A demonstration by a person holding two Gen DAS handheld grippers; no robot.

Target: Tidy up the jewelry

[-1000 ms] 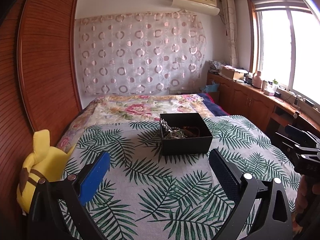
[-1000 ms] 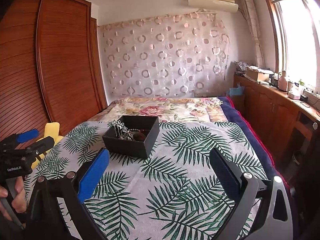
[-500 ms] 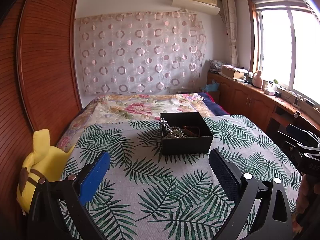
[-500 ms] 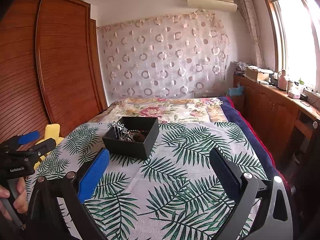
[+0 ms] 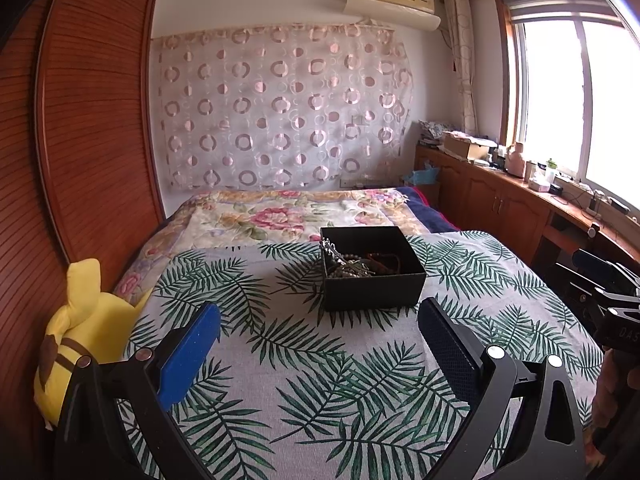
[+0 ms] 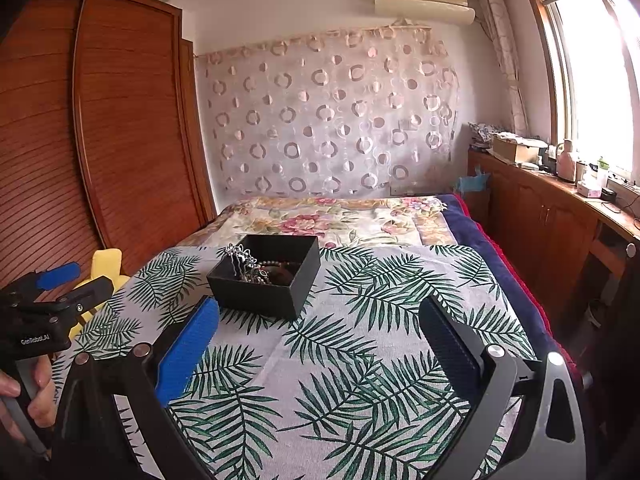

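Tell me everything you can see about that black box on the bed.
The black box is square, lidless and matte, likely cardboard. It sits flat and upright on the palm-leaf cloth spread over the bed. Inside lies tangled jewelry: a silvery piece leaning on one wall, dark beads beside it. Neither pair of tongs touches it; both are open, held short of it.

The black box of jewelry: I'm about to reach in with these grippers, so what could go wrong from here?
1. The jewelry lies heaped in the black box, so pulling one piece may drag others out.
2. The box sits on soft leaf-print bedding; a push on its wall could tip or slide it.
3. Both the left gripper and right gripper are open and aimed at the box; they could collide.
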